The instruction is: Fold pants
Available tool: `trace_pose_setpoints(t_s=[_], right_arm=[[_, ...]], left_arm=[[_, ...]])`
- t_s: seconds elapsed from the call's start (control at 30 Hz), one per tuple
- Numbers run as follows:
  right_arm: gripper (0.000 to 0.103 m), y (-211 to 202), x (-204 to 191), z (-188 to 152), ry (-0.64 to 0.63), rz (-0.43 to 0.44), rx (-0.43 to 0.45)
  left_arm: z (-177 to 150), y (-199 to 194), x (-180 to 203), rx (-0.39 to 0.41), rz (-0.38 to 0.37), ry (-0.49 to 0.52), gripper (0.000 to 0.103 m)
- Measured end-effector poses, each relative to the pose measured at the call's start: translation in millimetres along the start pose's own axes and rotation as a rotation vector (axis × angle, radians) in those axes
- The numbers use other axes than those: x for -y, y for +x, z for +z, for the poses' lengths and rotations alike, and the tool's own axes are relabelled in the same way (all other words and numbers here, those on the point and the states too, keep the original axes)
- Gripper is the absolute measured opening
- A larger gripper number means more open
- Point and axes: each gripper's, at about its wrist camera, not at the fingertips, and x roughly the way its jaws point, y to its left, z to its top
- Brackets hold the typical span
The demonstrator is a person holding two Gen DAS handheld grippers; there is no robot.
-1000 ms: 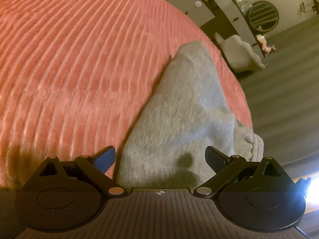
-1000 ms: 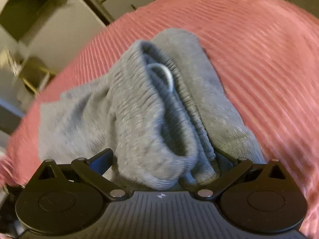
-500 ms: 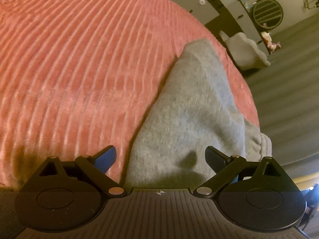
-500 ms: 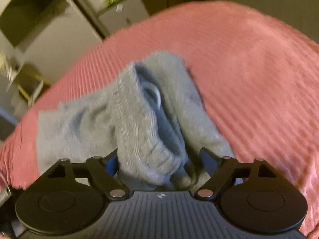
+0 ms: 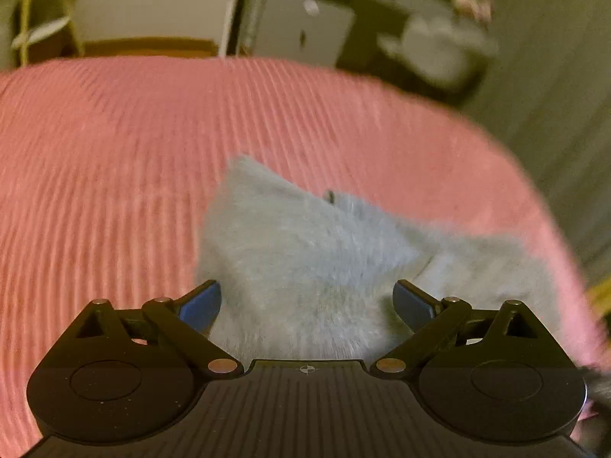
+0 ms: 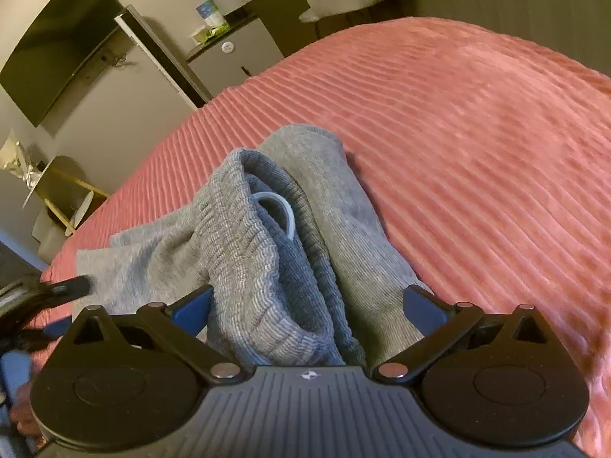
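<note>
From my right wrist view the pants [image 6: 267, 267] lie bunched on the bedspread [image 6: 477, 152], waistband [image 6: 244, 252] nearest and piled on top, a loop of drawstring [image 6: 280, 212] in its fold, a flatter part spreading left. My right gripper [image 6: 307, 305] sits over the near end of the waistband, one finger on each side, and the left gripper's tip pokes in at the far left edge, beside the flat part. Beyond the bed's far edge: cabinet [image 6: 236, 57] centre, wall screen [image 6: 57, 45] left, small table [image 6: 65, 191] lower left; from my left wrist the left gripper [image 5: 307, 303] straddles the pants' near end, bedspread left and behind.
</note>
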Motion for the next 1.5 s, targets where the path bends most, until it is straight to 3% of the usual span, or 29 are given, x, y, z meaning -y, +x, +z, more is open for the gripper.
trace_pose_setpoints(t_s=[0.1, 0.2, 0.3, 0.47, 0.63, 0.77, 0.83, 0.97, 1.07, 1.33, 1.5], right_arm=[[0.103, 4.4, 0.9, 4.9, 0.01, 0.007, -0.006], [0.103, 7.2, 1.6, 5.4, 0.011, 0.012, -0.002], [0.103, 10.4, 2.8, 5.1, 0.013, 0.013, -0.002], [0.103, 12.7, 3.4, 5.5, 0.016, 0.014, 0.0], [0.103, 13.6, 3.1, 6.0, 0.017, 0.012, -0.002], [0.103, 14.6, 1.7, 6.3, 0.018, 0.002, -0.004], [0.103, 15.8, -0.8, 6.2, 0.012, -0.01, -0.007], [0.103, 17.4, -3.0, 6.7, 0.016, -0.026, -0.009], [0.103, 18.1, -4.1, 7.0, 0.024, -0.036, -0.011], [0.103, 17.8, -4.6, 8.9, 0.038, -0.042, -0.019], [0.103, 21.1, -9.5, 13.5, 0.023, -0.064, -0.044]], left_arm=[[0.2, 30.9, 13.1, -0.045, 0.116, 0.093, 0.103], [4.0, 34.7, 1.8, -0.023, 0.113, -0.008, 0.103], [5.7, 31.0, -7.7, 0.018, 0.133, -0.039, 0.103], [0.9, 12.5, -28.8, 0.11, 0.19, -0.087, 0.103], [-12.8, -12.5, -47.7, 0.114, 0.197, -0.138, 0.103], [-28.4, -37.2, -48.7, 0.161, 0.321, -0.091, 0.103], [-35.3, -44.5, -54.3, 0.136, 0.309, -0.115, 0.103], [-56.2, -56.5, -62.5, 0.08, 0.203, -0.175, 0.103], [-71.2, -63.6, -55.0, 0.07, 0.16, -0.143, 0.103], [-73.8, -46.4, -32.9, 0.025, 0.163, -0.045, 0.103], [-77.0, -38.0, -49.3, -0.016, 0.146, -0.109, 0.103]])
